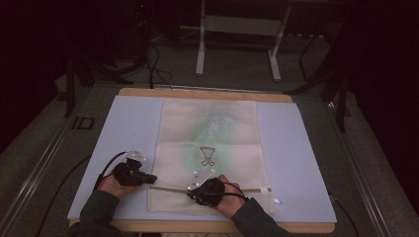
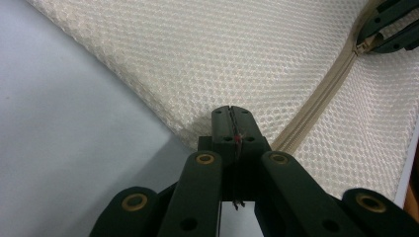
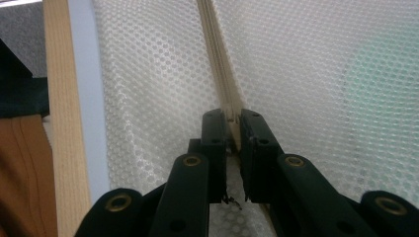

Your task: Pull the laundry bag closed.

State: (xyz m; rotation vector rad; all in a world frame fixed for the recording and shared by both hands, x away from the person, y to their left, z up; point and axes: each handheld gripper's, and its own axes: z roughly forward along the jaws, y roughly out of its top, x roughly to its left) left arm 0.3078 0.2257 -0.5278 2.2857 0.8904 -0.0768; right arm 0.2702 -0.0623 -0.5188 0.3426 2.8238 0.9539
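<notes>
the left gripper [image 2: 231, 129] is clenched on the bag's [image 1: 210, 133] left edge while the right gripper [image 3: 233, 129] pinches its zipper [image 3: 221, 64], the pull [image 2: 364, 47] visible from the left gripper view.

a pale blue mat [image 1: 126, 133] covers most of the desk [image 1: 205, 93], whose light wooden edge shows as a strip along the far side and again along the near side. in the right gripper view the same wooden edge [image 3: 58, 98] runs beside a narrow band of the blue mat [image 3: 84, 98]. beyond the desk, a grey carpeted floor [image 1: 237, 74] stretches back into the dark. a white metal frame [image 1: 237, 29] with two legs stands on it, well apart from the desk. black cables [image 1: 155, 66] trail across the floor near the desk's far left corner. a metal rail [image 1: 39, 163] runs along the floor at the left.
</notes>
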